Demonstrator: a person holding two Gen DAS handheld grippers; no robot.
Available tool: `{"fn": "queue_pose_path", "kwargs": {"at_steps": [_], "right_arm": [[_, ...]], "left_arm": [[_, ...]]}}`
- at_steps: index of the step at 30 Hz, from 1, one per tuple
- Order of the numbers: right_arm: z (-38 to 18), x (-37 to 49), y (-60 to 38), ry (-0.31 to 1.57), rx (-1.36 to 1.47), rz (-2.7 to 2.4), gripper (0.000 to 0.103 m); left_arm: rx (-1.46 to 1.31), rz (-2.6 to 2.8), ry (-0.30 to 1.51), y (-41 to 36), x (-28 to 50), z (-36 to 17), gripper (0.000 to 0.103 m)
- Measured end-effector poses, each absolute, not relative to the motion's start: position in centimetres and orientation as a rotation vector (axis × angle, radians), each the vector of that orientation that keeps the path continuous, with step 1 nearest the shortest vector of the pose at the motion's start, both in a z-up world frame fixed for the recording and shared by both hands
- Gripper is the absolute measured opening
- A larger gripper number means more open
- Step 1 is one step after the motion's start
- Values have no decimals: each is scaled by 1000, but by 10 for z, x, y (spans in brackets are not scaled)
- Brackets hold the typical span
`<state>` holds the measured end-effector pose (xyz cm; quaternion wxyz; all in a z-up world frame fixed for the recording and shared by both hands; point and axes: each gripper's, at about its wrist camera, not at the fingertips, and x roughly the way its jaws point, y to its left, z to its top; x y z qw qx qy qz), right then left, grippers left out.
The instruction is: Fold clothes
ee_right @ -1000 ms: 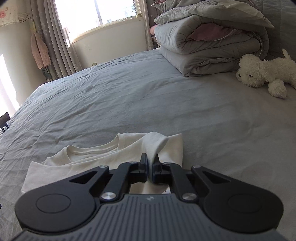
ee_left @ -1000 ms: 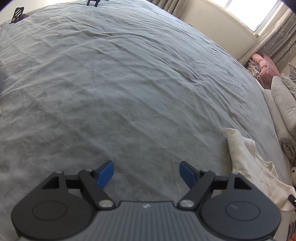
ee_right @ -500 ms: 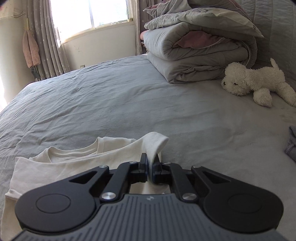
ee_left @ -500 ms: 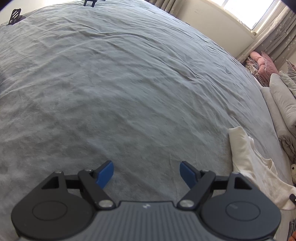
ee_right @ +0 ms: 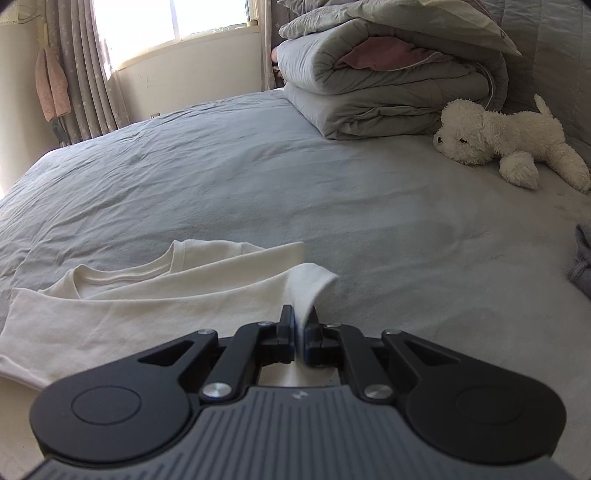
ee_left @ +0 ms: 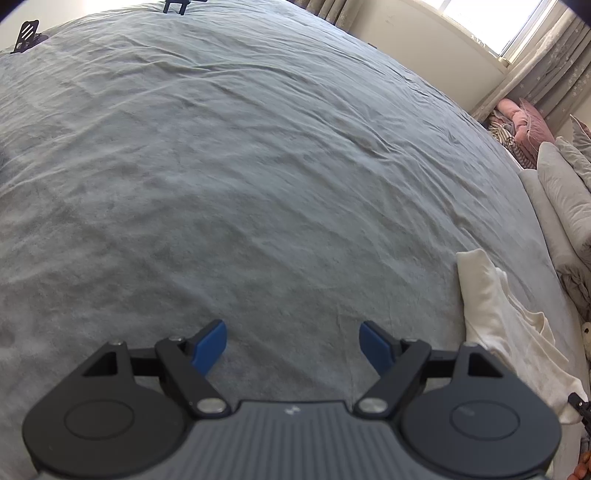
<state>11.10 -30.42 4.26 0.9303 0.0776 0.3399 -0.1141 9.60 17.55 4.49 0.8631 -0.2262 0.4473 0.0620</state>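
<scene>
The left gripper [ee_left: 291,341] hovers over bare grey bedsheet [ee_left: 258,184], its blue pads [ee_left: 210,345] spread wide with nothing between them; it has kept that stance and place over the last second. Just to its right lies the cream T-shirt [ee_left: 491,306], the landmark here, with one folded edge showing at the frame's side.

In the right wrist view the T-shirt [ee_right: 147,306] lies flat, collar toward the window [ee_right: 173,22]. The right gripper [ee_right: 301,334] is clamped on a raised fold at the shirt's right edge. Compared with a second ago, the shirt has spread leftward and lies lower and smoother, with the pinched flap leaning further right. That suggests the side is being carried across, so a fold is under way but not yet laid down. Beyond the shirt sit stacked quilts [ee_right: 388,85], and right of them a white plush dog [ee_right: 506,140].
</scene>
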Motion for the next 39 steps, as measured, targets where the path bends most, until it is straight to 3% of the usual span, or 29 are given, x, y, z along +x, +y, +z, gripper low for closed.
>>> {"fn": "queue_pose_path", "kwargs": {"at_steps": [15, 21, 27, 32, 37, 39], "right_arm": [[61, 101, -302, 608, 157, -191, 6], [52, 113, -295, 674, 158, -137, 7], [62, 115, -297, 664, 154, -101, 7], [69, 110, -300, 647, 144, -70, 7], [66, 107, -299, 641, 153, -39, 7], [66, 104, -297, 628, 175, -15, 7]], "left_arm": [[-428, 127, 935, 167, 97, 43, 81], [-379, -29, 858, 138, 98, 48, 81], [-203, -280, 775, 62, 120, 51, 89], [102, -287, 730, 11, 132, 33, 89], [33, -251, 729, 34, 138, 25, 72], [-52, -248, 729, 48, 139, 26, 59]]}}
